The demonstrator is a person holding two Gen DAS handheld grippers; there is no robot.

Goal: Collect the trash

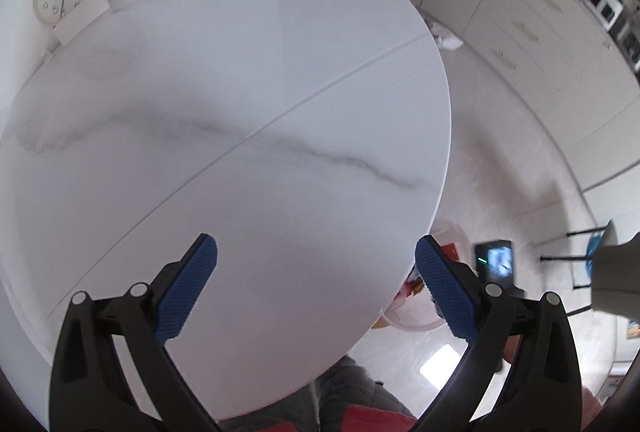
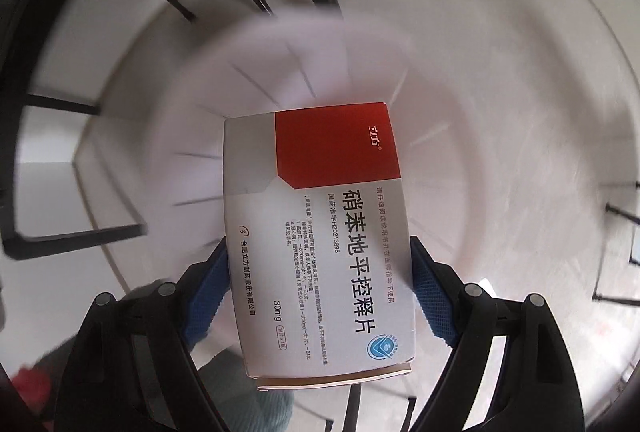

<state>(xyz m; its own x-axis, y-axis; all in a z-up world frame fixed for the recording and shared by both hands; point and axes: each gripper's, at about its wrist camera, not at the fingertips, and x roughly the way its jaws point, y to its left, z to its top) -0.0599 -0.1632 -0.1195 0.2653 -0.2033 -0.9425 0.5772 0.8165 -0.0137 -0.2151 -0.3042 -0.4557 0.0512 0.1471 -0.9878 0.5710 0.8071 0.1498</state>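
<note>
Sitting squarely between the right jaws, the medicine box [image 2: 320,248] seems gripped.

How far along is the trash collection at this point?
Done: the table under the open, empty left claw shows no trash, and the bin beside it on the floor already holds some wrappers. In hand: the right claw grips a medicine box above a white bin. Left: drop the box in. Whether more trash remains elsewhere cannot be told.
</note>
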